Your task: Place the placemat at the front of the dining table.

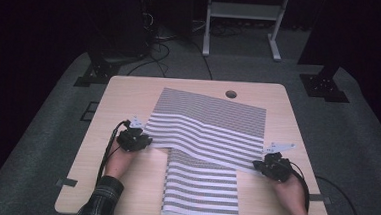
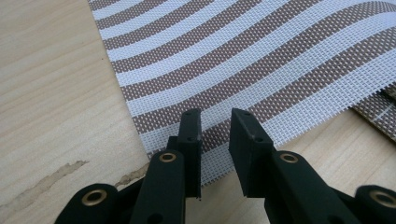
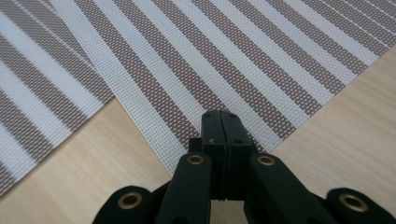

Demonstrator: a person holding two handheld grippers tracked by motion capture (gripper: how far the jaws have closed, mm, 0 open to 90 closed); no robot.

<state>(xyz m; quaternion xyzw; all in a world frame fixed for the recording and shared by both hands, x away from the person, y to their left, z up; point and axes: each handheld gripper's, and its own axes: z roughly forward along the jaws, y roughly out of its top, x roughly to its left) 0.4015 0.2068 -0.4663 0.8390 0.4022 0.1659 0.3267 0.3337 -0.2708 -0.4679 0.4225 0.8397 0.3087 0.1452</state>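
Two woven mats with brown and white stripes lie on the wooden table (image 1: 129,91). The upper mat (image 1: 207,126) lies askew, across the far end of the lower mat (image 1: 201,188). My left gripper (image 1: 135,139) is at the upper mat's near left corner. In the left gripper view that gripper (image 2: 215,114) is open, its jaws apart over the corner of the mat (image 2: 243,56). My right gripper (image 1: 270,165) is at the near right corner. In the right gripper view its jaws (image 3: 220,115) are shut on the corner of the mat (image 3: 243,60), which hides the tip.
A round cable hole (image 1: 231,94) sits near the table's far edge. Bare wood (image 1: 278,198) lies beside the lower mat on both sides. Beyond the table, a white desk frame (image 1: 244,20) and black stands (image 1: 325,83) rest on the grey carpet.
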